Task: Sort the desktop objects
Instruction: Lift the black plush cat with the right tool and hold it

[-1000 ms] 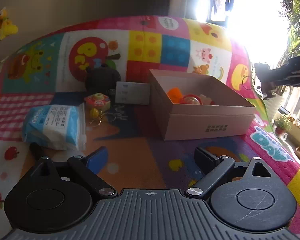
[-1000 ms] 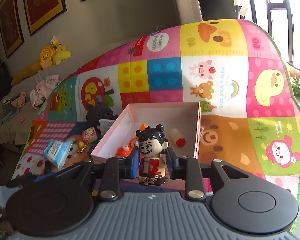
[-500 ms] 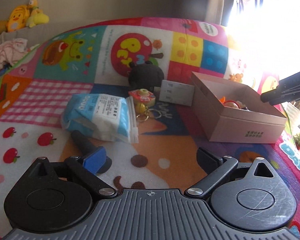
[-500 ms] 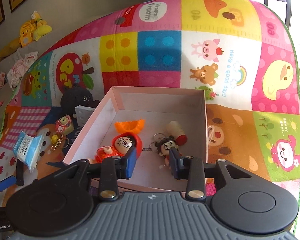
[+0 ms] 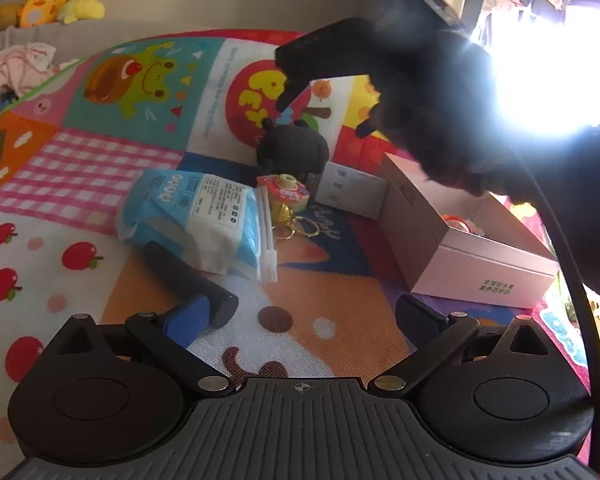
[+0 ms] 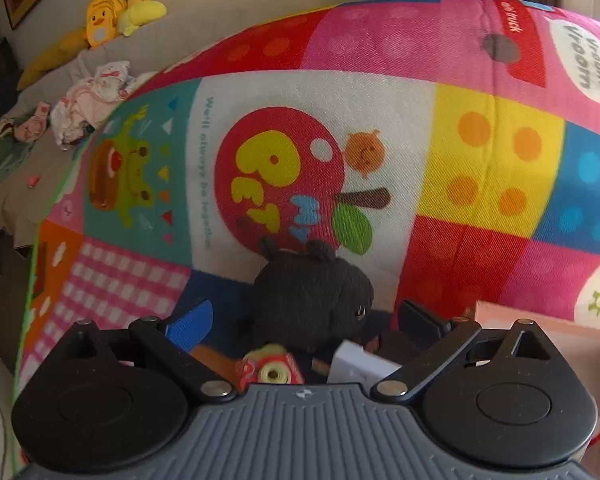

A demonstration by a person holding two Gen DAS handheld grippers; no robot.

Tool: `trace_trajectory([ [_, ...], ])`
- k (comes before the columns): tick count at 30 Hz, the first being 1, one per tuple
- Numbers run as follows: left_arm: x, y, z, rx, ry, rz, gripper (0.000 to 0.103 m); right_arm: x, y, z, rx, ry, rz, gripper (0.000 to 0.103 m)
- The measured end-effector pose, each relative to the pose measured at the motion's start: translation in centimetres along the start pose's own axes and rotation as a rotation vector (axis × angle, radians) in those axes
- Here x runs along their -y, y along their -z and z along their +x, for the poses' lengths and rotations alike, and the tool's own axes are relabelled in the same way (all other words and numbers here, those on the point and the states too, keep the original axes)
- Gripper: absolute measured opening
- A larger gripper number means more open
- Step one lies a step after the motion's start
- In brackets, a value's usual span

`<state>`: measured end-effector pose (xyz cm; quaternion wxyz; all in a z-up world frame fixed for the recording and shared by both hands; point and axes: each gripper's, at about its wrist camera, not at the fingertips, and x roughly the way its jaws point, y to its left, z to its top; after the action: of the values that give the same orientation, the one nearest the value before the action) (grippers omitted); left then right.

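Left wrist view: left gripper [image 5: 296, 316] opening, empty, near black cylindrical handle [image 5: 188, 276]; right gripper [image 6: 302, 320] opening, empty, over black plush toy [image 6: 312, 296]; pink cardboard box [image 5: 476, 276] right. Step: reaching. Next: closing on plush.

A black plush toy [image 6: 312, 300], blue tissue pack [image 5: 198, 216] and keychain [image 5: 286, 196] lie beside the pink box [image 5: 480, 272].

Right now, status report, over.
Both tongs, left and right, opening, empty. Right lined up on black plush. Keychain and white card crowd it.
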<state>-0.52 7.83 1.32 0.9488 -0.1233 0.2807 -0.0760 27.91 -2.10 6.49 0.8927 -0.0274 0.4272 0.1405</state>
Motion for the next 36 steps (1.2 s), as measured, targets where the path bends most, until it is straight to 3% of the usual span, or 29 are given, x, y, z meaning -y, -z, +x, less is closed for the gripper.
trace_trajectory([
  [4, -0.7, -0.3, 0.1, -0.007, 0.018, -0.053, 0.102, -0.2, -0.6, 4.3, -0.085, 0.031, 0.062, 0.101],
  [5, -0.9, -0.3, 0.1, -0.008, 0.019, -0.064, 0.102, -0.2, -0.3, 5.0, -0.122, 0.01, 0.073, 0.099],
  [6, -1.0, -0.3, 0.2, -0.009, 0.022, -0.07, 0.102, -0.4, 0.0, 5.3, -0.149, 0.003, 0.069, 0.09],
  [9, -0.6, -0.2, 0.2, -0.005, 0.027, -0.052, 0.102, -1.5, 1.8, 4.4, -0.176, -0.028, -0.023, 0.085],
  [13, -0.1, 0.0, 0.3, -0.012, 0.051, -0.028, 0.102, -2.2, 5.0, 0.6, -0.232, -0.136, -0.102, 0.083],
  [15, -0.1, 0.0, 0.4, -0.016, 0.054, -0.032, 0.103, -2.5, 6.2, -2.7, -0.184, -0.163, -0.144, 0.083],
  [21, -0.2, 0.2, 0.7, -0.028, 0.048, -0.037, 0.103, 0.6, 7.5, -16.2, 0.109, -0.295, -0.153, 0.083],
  [25, 0.4, 0.6, 0.6, -0.022, 0.034, 0.008, 0.103, 4.1, 10.6, -22.0, 0.157, -0.317, -0.138, 0.084],
  [29, 1.5, 0.7, 0.5, -0.019, 0.006, 0.067, 0.103, 6.9, 16.5, -22.9, 0.077, -0.248, -0.161, 0.084],
  [32, 2.4, 0.7, 0.5, -0.018, -0.021, 0.115, 0.103, 8.6, 21.2, -21.5, -0.052, -0.151, -0.197, 0.084],
  [36, 4.0, 0.7, -0.2, -0.03, -0.013, 0.148, 0.103, 11.9, 24.1, -19.1, -0.237, -0.155, -0.063, 0.084],
])
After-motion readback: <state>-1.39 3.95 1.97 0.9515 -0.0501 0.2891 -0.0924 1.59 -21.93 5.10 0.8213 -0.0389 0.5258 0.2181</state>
